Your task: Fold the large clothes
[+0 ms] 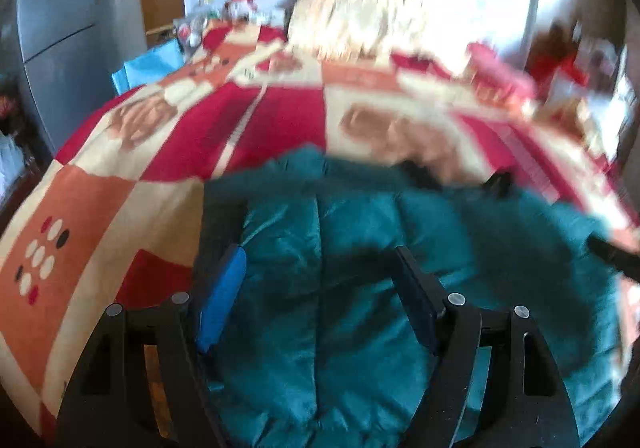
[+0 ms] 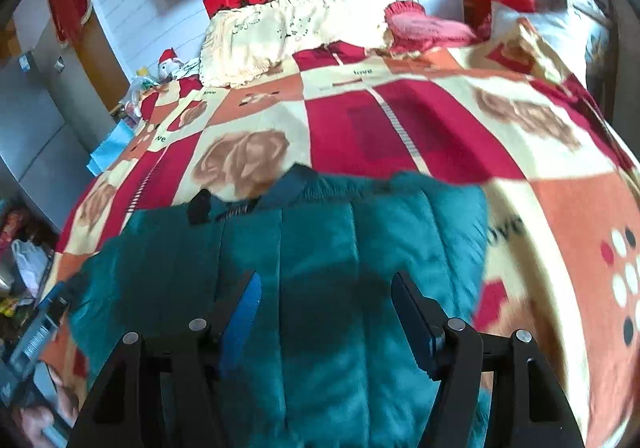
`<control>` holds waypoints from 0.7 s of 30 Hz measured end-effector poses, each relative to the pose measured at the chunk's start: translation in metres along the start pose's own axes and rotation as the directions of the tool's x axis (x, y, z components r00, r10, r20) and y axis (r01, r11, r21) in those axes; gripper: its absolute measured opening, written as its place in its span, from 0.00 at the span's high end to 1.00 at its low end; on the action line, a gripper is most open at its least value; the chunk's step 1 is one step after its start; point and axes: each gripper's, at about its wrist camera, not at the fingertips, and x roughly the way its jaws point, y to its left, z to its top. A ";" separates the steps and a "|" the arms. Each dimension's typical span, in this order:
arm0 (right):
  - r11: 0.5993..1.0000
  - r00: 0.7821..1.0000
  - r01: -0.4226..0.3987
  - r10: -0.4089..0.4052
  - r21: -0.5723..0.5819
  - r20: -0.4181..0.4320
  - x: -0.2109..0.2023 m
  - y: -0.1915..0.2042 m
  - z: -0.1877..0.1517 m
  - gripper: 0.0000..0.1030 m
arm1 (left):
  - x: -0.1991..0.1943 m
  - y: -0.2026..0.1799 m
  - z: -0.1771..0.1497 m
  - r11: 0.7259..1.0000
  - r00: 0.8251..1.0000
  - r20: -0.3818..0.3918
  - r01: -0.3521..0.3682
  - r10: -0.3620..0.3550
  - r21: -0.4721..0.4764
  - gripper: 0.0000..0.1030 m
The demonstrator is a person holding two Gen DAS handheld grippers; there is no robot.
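Left wrist view: the left claw hangs with its jaws spread and nothing pinched, the teal padded jacket lying flat just beneath and ahead of it on the patterned bedspread. Right wrist view: the right claw is likewise spread and empty above the same jacket, which is laid out flat, probably so its sides can be folded inward.

Teal quilted jacket spread over a red, orange and cream patterned bedspread, filling the near right. Left gripper poised above it, jaws apart, nothing between the blue pads, only fabric below. Far end: cream fringed cloth, blurred. Far left: grey cabinet. Right side smeared by motion.
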 end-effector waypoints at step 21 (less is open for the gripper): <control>0.986 0.999 0.028 -0.032 -0.163 -0.022 0.001 0.053 -0.045 0.36 | 0.033 0.012 -0.020 0.994 0.996 -0.023 0.085 -0.087 -0.075 0.10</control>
